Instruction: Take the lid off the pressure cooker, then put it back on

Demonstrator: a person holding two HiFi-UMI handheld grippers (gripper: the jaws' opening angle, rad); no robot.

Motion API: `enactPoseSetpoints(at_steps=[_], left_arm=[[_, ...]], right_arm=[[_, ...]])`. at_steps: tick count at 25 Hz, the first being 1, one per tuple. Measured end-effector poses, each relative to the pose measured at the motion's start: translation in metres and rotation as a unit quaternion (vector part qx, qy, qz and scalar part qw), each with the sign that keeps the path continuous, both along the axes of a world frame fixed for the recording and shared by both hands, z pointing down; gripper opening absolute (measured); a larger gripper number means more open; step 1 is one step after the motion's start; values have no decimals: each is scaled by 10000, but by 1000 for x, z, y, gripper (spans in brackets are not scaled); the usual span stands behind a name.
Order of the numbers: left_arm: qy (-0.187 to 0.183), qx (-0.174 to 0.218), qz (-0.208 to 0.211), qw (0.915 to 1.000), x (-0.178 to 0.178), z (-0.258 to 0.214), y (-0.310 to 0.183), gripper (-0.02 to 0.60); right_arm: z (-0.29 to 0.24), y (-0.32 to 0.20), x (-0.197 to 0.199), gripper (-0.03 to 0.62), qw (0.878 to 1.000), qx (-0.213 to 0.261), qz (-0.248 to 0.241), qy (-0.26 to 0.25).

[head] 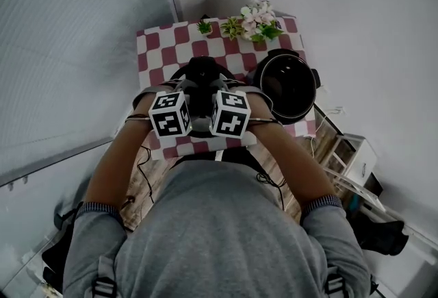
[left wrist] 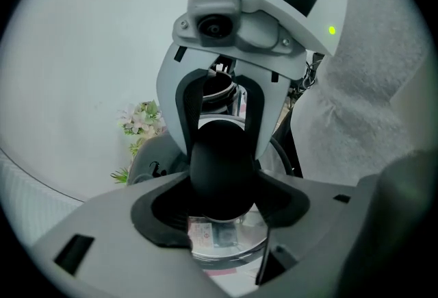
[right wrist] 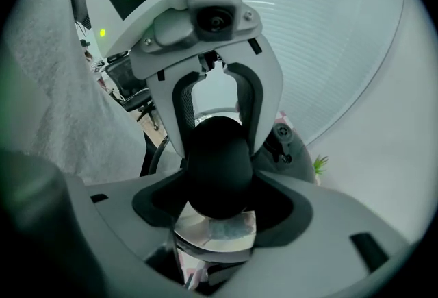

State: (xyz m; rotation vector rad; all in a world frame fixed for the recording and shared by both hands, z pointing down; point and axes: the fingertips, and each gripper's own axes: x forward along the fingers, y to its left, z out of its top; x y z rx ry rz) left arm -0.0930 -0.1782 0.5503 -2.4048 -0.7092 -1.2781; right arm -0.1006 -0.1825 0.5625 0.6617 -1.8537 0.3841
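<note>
The left gripper [left wrist: 220, 187] and right gripper [right wrist: 217, 183] clamp the lid's [left wrist: 226, 243] black knob [left wrist: 220, 159] from opposite sides. They hold it up beside the open cooker [head: 291, 88] on the table [head: 161, 43]. Removal appears done; putting the lid back on remains.

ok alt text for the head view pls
A person seen from above holds a pressure cooker lid between the left gripper and right gripper, above a red-and-white checked table. The open black cooker stands to the right, flowers at the far edge.
</note>
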Motion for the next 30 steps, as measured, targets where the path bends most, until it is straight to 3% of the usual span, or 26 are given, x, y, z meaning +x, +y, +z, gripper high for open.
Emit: enactPoseSetpoints(at_steps=[13, 30], left_arm=[[175, 277, 248, 9992, 68, -50, 30, 299], [119, 212, 1214, 9923, 191, -49, 99, 299]], right_arm=[[-49, 30, 69, 291, 9993, 258, 227, 156], [-49, 96, 194, 291, 9919, 226, 1235, 177]])
